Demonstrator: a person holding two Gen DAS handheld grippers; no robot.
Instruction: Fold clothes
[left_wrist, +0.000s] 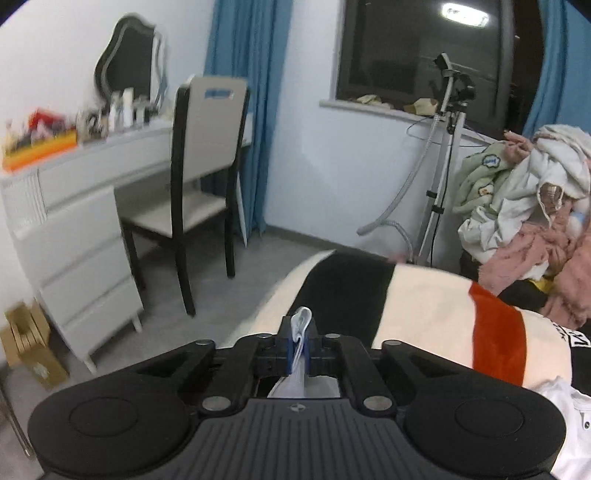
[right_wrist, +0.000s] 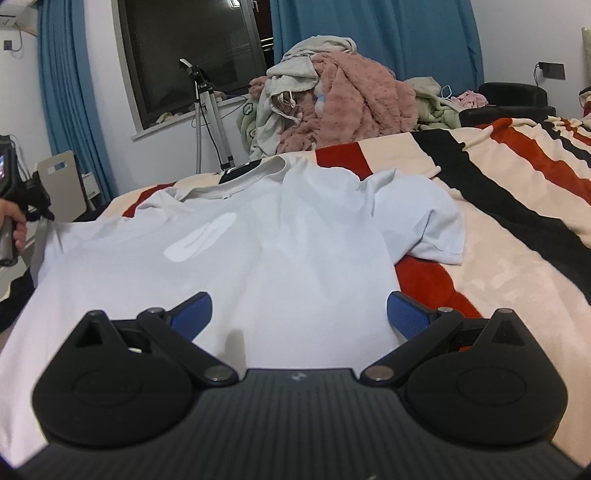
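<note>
The white shirt (right_wrist: 236, 258) lies spread on the striped blanket (right_wrist: 517, 229) on the bed, collar toward the laundry pile (right_wrist: 332, 96). The left gripper (left_wrist: 300, 345) is clamped on a bunched bit of the shirt's edge, lifted off the bed. The right gripper (right_wrist: 298, 314) hovers over the hem, its jaws spread wide and holding nothing.

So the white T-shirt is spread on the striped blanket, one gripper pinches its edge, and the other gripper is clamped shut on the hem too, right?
Not quite. The right gripper is open: the right wrist view shows its blue fingers spread wide above the white T-shirt, holding nothing. The rest holds: the shirt lies on the striped blanket, and the left gripper pinches white fabric.
</note>
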